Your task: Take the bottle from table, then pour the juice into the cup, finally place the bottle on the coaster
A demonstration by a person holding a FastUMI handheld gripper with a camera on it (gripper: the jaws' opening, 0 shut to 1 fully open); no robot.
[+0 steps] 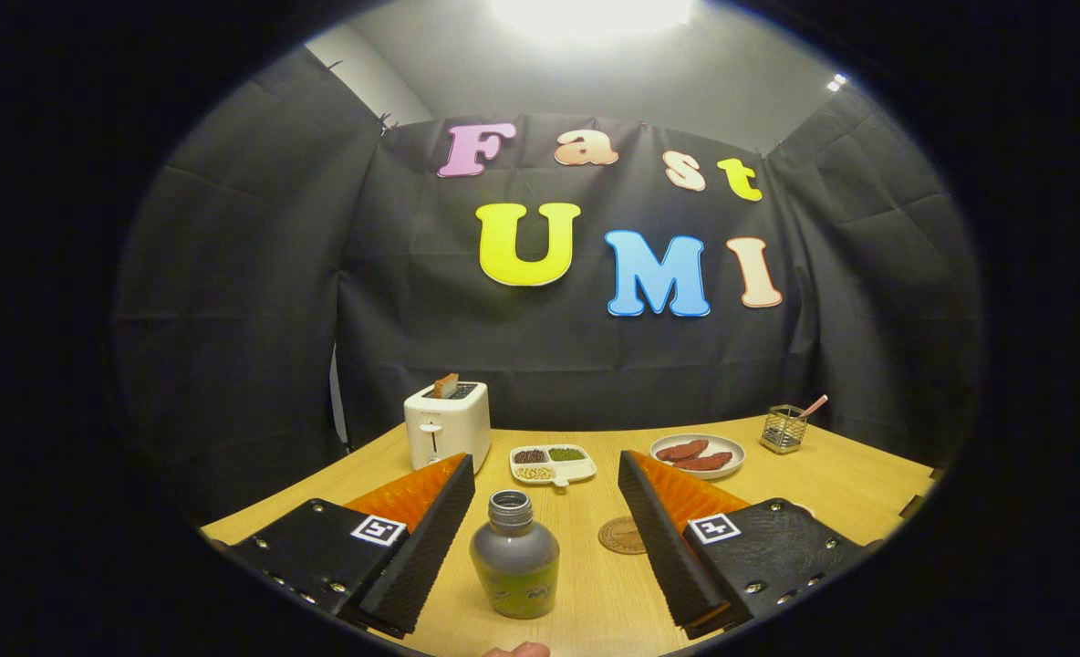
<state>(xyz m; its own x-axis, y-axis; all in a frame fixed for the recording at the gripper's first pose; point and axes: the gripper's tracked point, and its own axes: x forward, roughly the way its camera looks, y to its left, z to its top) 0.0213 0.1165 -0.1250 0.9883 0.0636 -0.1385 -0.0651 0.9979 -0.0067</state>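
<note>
Spread wide, my fingers [547, 538] flank the bottle [514, 566], which stands upright between them near the desk's [832, 484] front edge, touching neither. It looks like smooth, rounded plastic, uncapped, so probably slippery and easy to spill. I would grip its wide mid-body, gently. The coaster [620, 536] lies just beyond, beside my right finger.

A staged booth, not a real kitchen: black cloth walls [248, 301] hang around one wooden table [850, 484]. A toaster [447, 424] and plate of food [697, 454] mimic breakfast.
</note>
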